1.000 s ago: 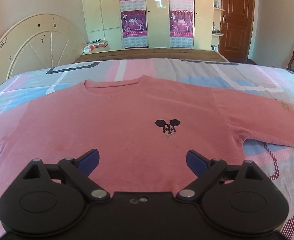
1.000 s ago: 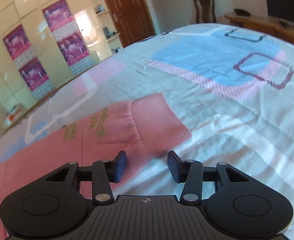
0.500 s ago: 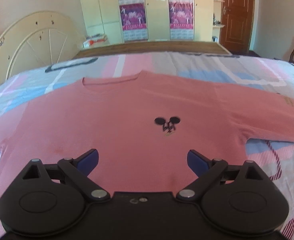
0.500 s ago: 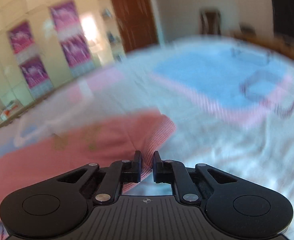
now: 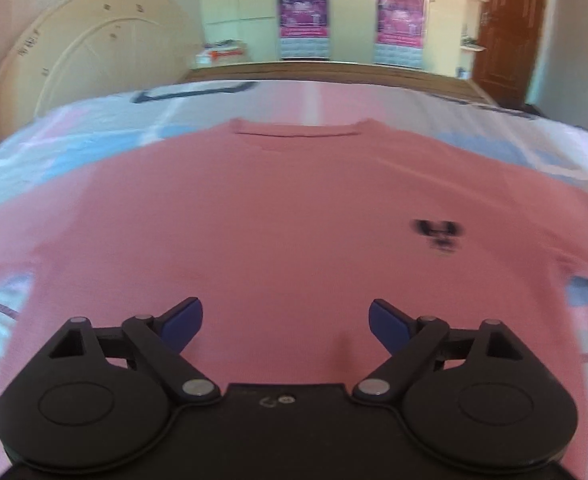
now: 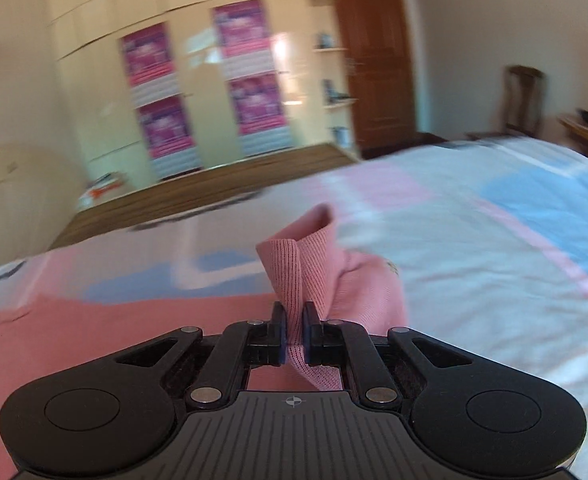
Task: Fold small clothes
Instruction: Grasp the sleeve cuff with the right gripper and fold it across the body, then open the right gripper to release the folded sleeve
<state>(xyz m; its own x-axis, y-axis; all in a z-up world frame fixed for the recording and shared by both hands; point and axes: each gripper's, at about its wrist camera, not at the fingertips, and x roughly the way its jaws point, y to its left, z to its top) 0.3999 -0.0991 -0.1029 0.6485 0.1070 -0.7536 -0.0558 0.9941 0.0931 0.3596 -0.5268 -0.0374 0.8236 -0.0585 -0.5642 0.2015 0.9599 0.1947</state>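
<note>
A pink long-sleeved sweater with a small black mouse logo lies flat on the bed, neckline at the far side. My left gripper is open and empty, hovering over the sweater's lower front. My right gripper is shut on the ribbed cuff of the sweater's right sleeve and holds it lifted above the bed, the cuff sticking up between the jaws. The sweater's body shows at the lower left of the right wrist view.
The bed sheet has blue, pink and white patches. A cream headboard stands at the left. Wardrobes with purple posters, a brown door and a wooden chair line the far walls.
My right gripper closed on the sleeve cuff, lifted it off the bed and swung left toward the sweater's body. My left gripper shifted left over the sweater and stayed open.
</note>
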